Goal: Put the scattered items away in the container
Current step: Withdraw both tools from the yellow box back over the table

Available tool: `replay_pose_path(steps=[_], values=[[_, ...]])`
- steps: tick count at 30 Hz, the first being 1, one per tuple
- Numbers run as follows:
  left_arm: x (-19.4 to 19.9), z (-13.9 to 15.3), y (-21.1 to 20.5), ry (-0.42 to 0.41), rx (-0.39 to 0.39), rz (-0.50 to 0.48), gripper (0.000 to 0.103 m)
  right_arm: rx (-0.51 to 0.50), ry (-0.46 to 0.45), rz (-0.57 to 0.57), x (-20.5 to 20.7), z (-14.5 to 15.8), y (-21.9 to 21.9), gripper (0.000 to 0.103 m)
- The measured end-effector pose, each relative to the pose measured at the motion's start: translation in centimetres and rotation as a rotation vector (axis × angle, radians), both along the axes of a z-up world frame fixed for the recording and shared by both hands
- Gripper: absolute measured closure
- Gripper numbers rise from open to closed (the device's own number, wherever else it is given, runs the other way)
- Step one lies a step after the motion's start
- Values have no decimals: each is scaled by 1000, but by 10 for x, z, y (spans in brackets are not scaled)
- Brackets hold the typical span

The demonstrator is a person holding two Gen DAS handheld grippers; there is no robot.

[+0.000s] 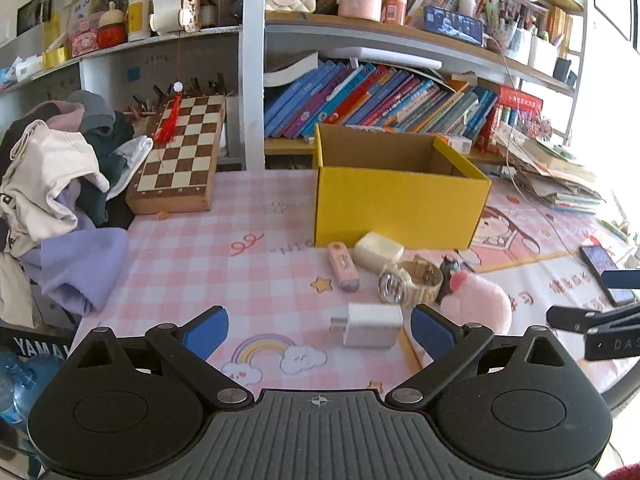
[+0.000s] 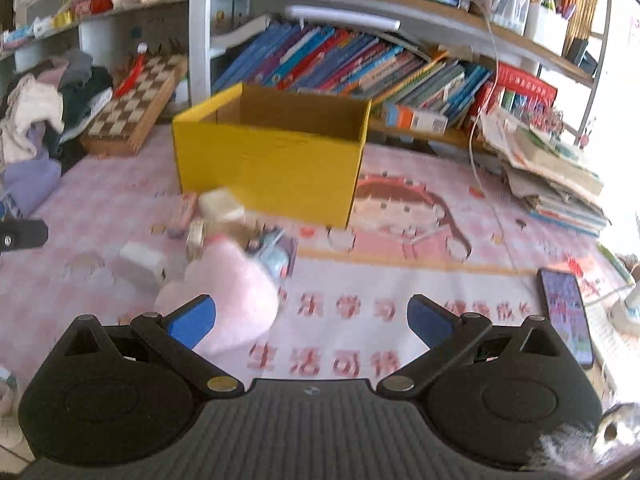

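An open yellow cardboard box (image 1: pixel 400 204) (image 2: pixel 268 164) stands on the pink mat. In front of it lie a pink eraser-like stick (image 1: pixel 343 266), a cream soap-like block (image 1: pixel 378 251), a beige wristwatch (image 1: pixel 410 283), a white charger plug (image 1: pixel 370 325) (image 2: pixel 140 265), a pink plush (image 1: pixel 478 306) (image 2: pixel 228 300) and a small blue toy (image 2: pixel 274 254). My left gripper (image 1: pixel 322 332) is open, just short of the charger plug. My right gripper (image 2: pixel 312 318) is open and empty, with the plush by its left finger; it also shows in the left wrist view (image 1: pixel 592 316).
A pile of clothes (image 1: pixel 60 208) and a chessboard box (image 1: pixel 180 156) sit at the left. A phone (image 1: pixel 606 274) (image 2: pixel 566 316) lies at the right. Stacked papers and books (image 2: pixel 552 176) lie right of the box. Bookshelves (image 1: pixel 360 96) stand behind.
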State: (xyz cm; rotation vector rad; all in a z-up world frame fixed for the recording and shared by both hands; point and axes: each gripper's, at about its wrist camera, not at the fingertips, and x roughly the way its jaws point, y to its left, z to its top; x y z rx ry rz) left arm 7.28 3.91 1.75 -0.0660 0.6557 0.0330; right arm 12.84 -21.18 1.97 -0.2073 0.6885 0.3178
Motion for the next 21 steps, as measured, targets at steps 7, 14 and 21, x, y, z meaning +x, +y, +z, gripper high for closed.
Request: replay_pose_path(steps=[7, 14, 21], values=[[-11, -15, -9, 50, -8, -41, 4, -37, 54, 15, -22, -20, 11, 0], [-21, -33, -30, 115, 7, -126, 4, -60, 89, 25, -35, -33, 17, 0], [-25, -44, -43, 161, 26, -184, 4, -96, 111, 73, -46, -44, 28, 0]])
